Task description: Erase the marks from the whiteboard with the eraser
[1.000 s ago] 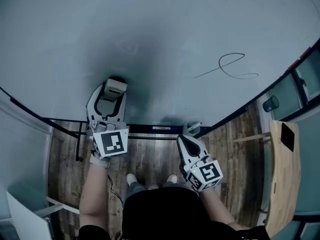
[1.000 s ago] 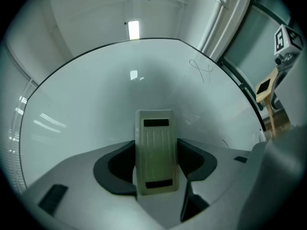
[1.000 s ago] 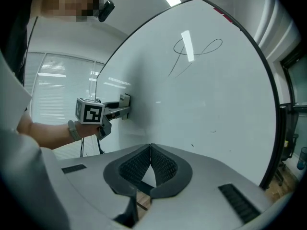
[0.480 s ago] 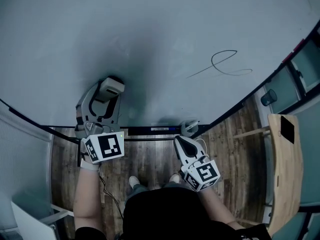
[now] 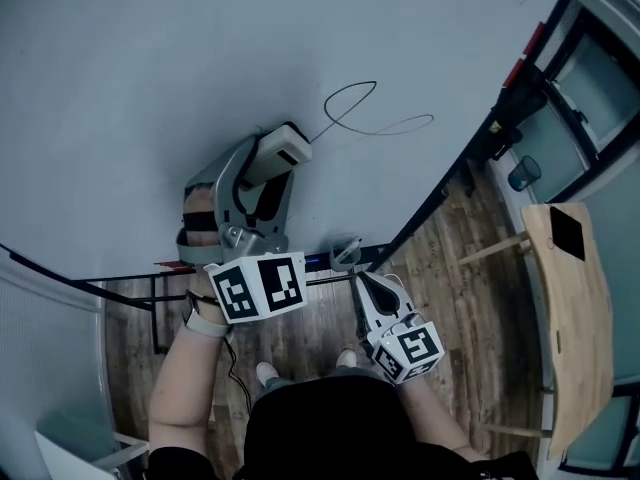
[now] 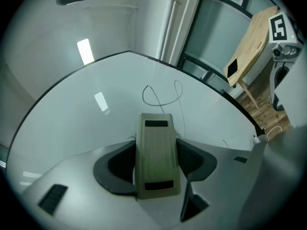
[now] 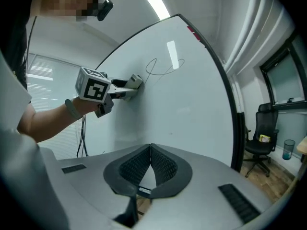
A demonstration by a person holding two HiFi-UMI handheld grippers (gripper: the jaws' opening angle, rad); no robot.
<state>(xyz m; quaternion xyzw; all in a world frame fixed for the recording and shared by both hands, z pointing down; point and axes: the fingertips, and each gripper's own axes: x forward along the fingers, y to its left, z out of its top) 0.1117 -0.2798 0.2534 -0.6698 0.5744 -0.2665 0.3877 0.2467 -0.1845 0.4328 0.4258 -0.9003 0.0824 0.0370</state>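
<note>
The whiteboard fills the upper left of the head view. A thin looping pen mark is drawn on it. My left gripper is shut on a beige eraser, pressed against the board just left of and below the mark. In the left gripper view the eraser sits between the jaws with the mark just beyond its tip. My right gripper hangs low near the board's bottom edge, shut with nothing in it. The right gripper view shows the eraser against the board near the mark.
A wooden table with a dark phone stands at the right, a cup beyond it. The board's dark frame runs down to the wood floor. An office chair stands past the board's edge.
My left gripper has carried the eraser up and to the right across the board, ending close beside the looping mark. The head view has swung, and the right gripper stays low.
</note>
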